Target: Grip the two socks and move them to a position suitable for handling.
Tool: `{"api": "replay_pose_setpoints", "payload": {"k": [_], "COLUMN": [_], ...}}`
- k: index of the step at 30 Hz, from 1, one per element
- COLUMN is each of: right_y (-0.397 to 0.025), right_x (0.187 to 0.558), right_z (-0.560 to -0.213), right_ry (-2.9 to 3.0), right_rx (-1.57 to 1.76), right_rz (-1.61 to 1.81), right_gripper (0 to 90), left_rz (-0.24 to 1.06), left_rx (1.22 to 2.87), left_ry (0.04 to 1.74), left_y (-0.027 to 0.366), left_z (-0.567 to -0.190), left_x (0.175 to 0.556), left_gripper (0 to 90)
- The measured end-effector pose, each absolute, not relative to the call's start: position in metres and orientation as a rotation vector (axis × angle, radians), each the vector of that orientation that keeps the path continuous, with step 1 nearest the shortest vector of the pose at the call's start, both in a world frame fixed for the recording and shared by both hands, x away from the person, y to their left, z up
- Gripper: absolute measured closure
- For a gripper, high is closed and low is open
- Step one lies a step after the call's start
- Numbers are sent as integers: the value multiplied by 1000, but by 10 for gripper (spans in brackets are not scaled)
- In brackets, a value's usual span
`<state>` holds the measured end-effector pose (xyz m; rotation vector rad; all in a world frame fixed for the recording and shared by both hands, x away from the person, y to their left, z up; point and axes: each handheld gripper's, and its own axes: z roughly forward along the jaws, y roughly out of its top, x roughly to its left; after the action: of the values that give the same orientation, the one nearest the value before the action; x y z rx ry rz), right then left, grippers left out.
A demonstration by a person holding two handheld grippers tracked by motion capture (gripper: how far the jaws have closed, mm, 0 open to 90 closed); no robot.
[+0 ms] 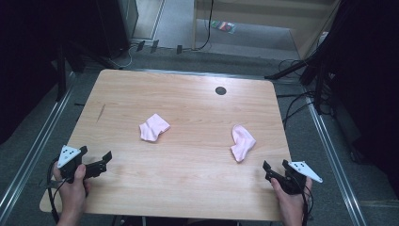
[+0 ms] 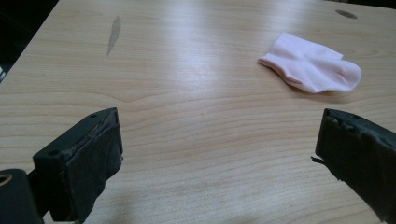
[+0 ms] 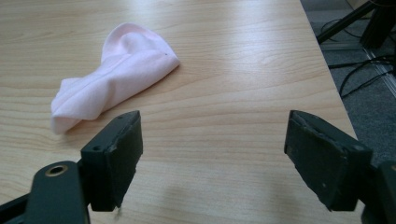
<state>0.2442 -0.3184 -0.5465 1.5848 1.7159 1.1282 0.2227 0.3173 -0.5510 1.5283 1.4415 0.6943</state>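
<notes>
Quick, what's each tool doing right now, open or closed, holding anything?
Left tool: open, holding nothing, short of the small pink cotton sock.
Right tool: open, holding nothing.

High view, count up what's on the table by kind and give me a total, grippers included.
Pink socks: 2, the left sock and the right sock, lying apart on the table.
Grippers: 2, the left gripper and the right gripper, both open and holding nothing.
Total: 4
</notes>
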Motion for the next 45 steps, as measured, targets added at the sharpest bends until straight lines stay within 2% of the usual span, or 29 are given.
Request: {"api": "replay_pose_setpoints", "payload": {"k": [7, 14, 20, 26, 33, 35, 45], "right_y": [-323, -305, -282, -257, -239, -235, -232], "right_x": [247, 251, 261, 281, 314, 321, 340], "right_z": [-541, -527, -517, -509, -519, -523, -539], "right_ry": [1735, 1760, 1792, 1814, 1891, 1913, 1929], "right_rx": [1654, 1649, 1586, 1508, 1517, 1516, 1549], "right_rz": [1200, 1237, 1191, 1150, 1061, 1036, 913], "right_gripper": [142, 138, 208, 330, 384, 433, 409], "left_rz": [691, 695, 699, 699, 698, 693, 694], "left_rx": [1528, 1530, 1485, 1496, 1488, 1486, 1494], "left_ry": [1438, 1435, 1456, 1448, 1457, 1454, 1451], "left_y": [318, 317, 320, 319, 319, 320, 320], "left_z": [-551, -551, -551, -551, -551, -551, -551], "left_x": [222, 222, 221, 221, 222, 221, 221], "left_gripper": [12, 13, 13, 36, 50, 50, 59]}}
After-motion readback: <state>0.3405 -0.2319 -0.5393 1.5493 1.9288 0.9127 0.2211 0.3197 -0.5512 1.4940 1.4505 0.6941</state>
